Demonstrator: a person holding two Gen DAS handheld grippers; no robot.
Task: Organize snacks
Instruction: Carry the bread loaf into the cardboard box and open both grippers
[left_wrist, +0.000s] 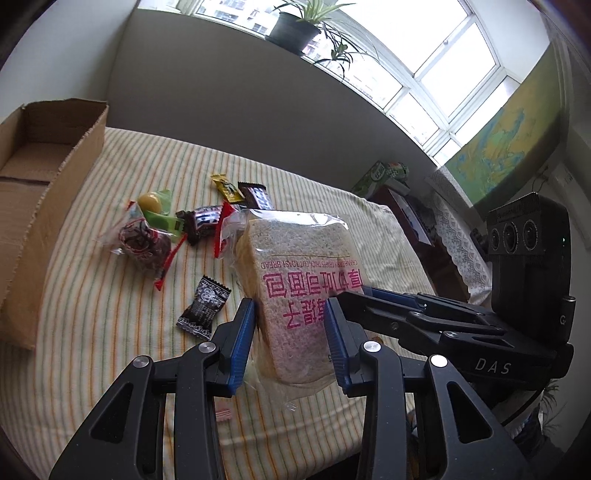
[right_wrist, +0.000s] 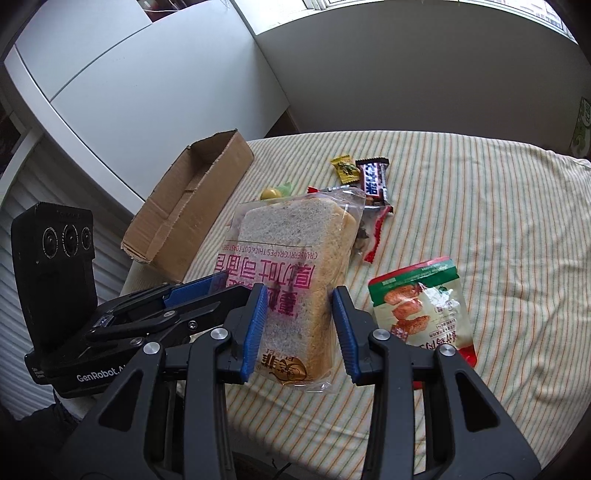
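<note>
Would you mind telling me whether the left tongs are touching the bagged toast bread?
Touching. In the left wrist view, the left tongs straddle the toast bread, and both blue pads press against its sides with no gap showing.

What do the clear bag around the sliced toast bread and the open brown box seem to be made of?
Clear bag around the sliced toast bread: thin glossy plastic film, judging by its wrinkles, glare and the bread showing through. Open brown box: matte corrugated cardboard, judging by its ragged torn rim and creased walls. Both grippers' jaws flank the bag; contact is unclear.
</note>
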